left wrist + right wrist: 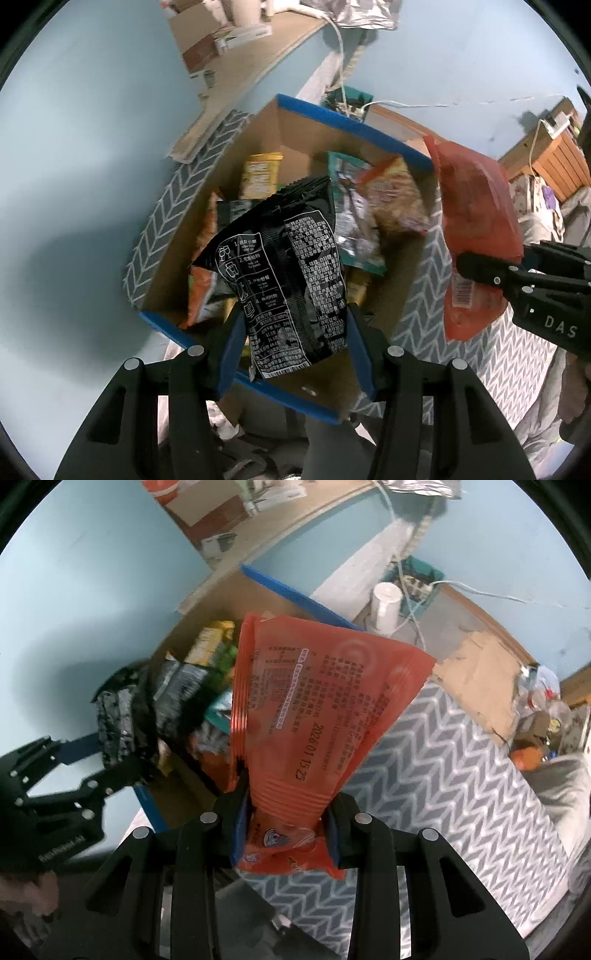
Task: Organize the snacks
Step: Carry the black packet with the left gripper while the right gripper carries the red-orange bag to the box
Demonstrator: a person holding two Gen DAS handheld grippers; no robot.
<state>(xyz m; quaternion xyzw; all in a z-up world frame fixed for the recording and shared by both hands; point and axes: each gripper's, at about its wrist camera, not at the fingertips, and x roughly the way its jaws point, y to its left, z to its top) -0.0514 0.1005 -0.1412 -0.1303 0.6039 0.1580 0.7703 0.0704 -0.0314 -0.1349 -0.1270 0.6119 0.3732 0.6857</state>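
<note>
A black bag (284, 280) is clamped by the left gripper (295, 347) above the open box (354, 125), where other snacks (369, 206) are already lying. A red bag (306, 716) is gripped between the fingers (236, 805) of the right gripper (286, 816), just beside the box, over a patterned cloth (461, 775).

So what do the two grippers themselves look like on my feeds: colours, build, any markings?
Both are matte black plastic with cut-out linkage arms and round silver pivot pins. The left gripper and the right gripper each carry blue pads on the insides of their fingers. White lettering reading "DAS" shows on the right gripper's body in the left view. No cables or sleeves are visible.
</note>
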